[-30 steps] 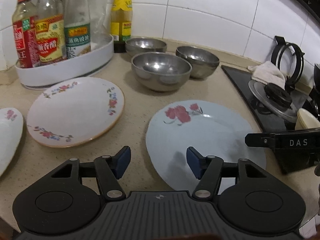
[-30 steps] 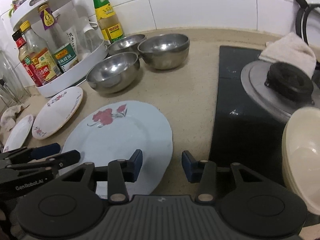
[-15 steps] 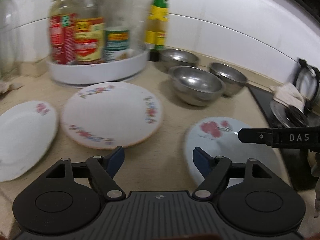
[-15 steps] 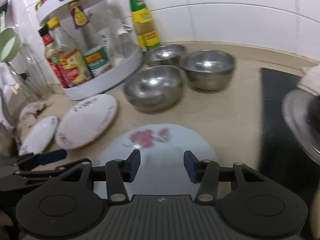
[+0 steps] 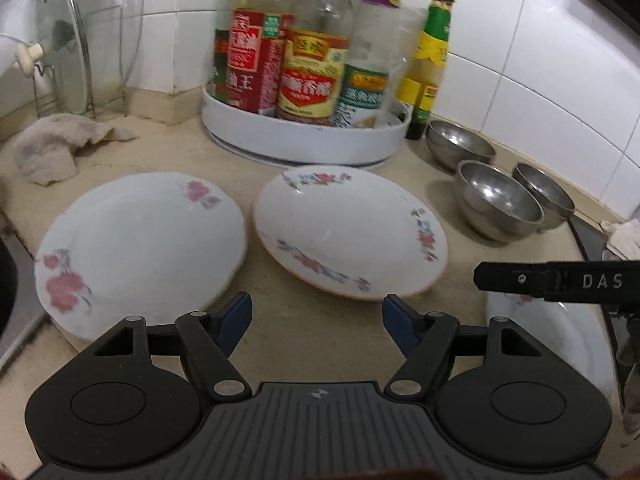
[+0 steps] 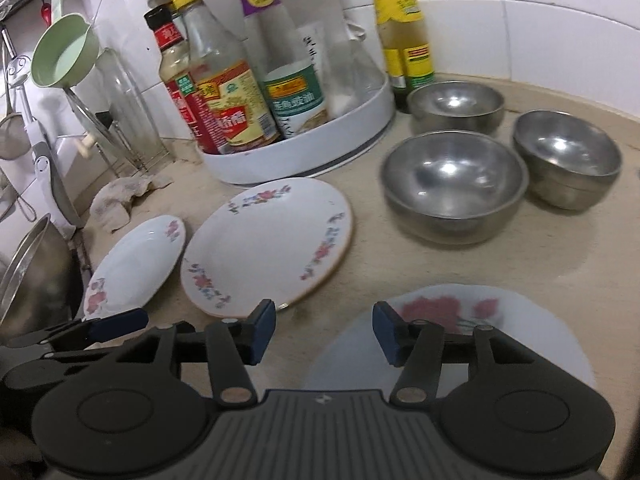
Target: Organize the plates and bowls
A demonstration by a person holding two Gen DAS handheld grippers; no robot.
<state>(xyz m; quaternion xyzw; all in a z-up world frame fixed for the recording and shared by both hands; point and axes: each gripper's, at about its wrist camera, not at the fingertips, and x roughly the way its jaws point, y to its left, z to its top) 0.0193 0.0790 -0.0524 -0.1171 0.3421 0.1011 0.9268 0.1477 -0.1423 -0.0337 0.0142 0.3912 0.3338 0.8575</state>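
Note:
Three plates lie on the beige counter. A white plate with pink flowers [image 5: 140,248] is at the left, a gold-rimmed floral plate [image 5: 348,232] in the middle, and a pale blue plate with a red rose [image 6: 460,328] at the right. Three steel bowls [image 6: 454,184] stand behind them. My left gripper [image 5: 316,320] is open and empty, low over the counter between the two white plates. My right gripper [image 6: 324,332] is open and empty, over the near left edge of the blue plate. The floral plate also shows in the right wrist view [image 6: 268,244].
A white turntable tray [image 5: 308,140] with sauce bottles stands at the back. A crumpled cloth [image 5: 52,148] and a glass lid rack [image 5: 68,40] are at the left. A steel pot [image 6: 32,276] sits at the far left. The stove edge [image 5: 588,236] is at the right.
Both grippers have swung left along the counter, from over the blue plate toward the two white plates. Both stay open and empty. No plate or bowl has moved.

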